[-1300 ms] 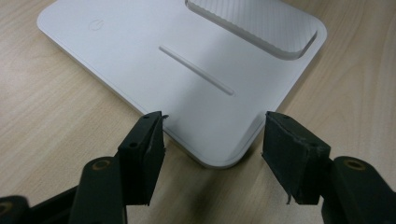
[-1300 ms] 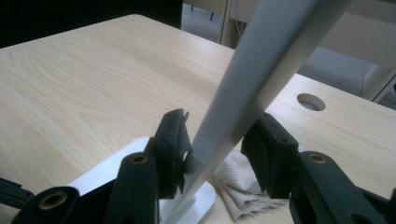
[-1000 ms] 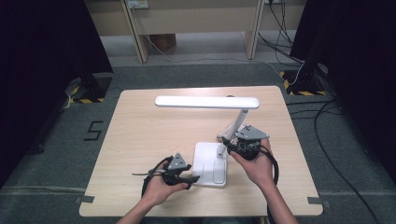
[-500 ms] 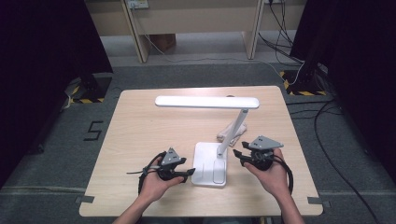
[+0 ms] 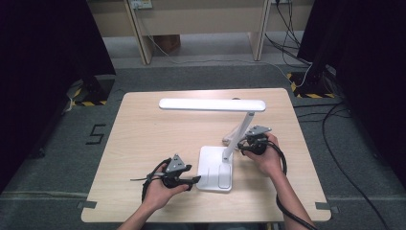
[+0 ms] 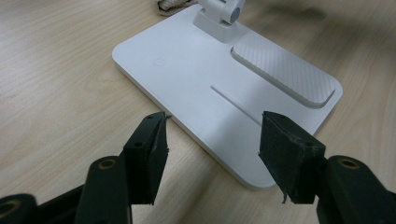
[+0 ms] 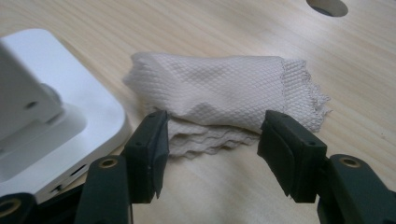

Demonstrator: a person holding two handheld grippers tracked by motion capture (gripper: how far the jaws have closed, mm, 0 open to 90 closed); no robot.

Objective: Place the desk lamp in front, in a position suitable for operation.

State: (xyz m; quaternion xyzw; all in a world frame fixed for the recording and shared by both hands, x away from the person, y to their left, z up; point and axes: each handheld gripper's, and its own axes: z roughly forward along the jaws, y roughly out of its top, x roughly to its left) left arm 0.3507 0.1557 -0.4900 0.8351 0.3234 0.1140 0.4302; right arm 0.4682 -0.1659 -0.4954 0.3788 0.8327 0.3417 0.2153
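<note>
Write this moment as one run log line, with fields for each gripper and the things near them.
left gripper: open, at lamp base edge | right gripper: jaws just opened, cloth ahead, not gripped | table: lamp upright

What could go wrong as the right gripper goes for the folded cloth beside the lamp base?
1. The folded white waffle-weave cloth lies right beside the white rectangular lamp base; the right gripper, whose jaws have just opened, may catch the base rather than the cloth.
2. The cloth is layered, so a pinch might lift the top fold alone.
3. The left gripper straddles the base corner open, not pressing; a bump to the lamp's slanted arm could shift the lamp.
</note>
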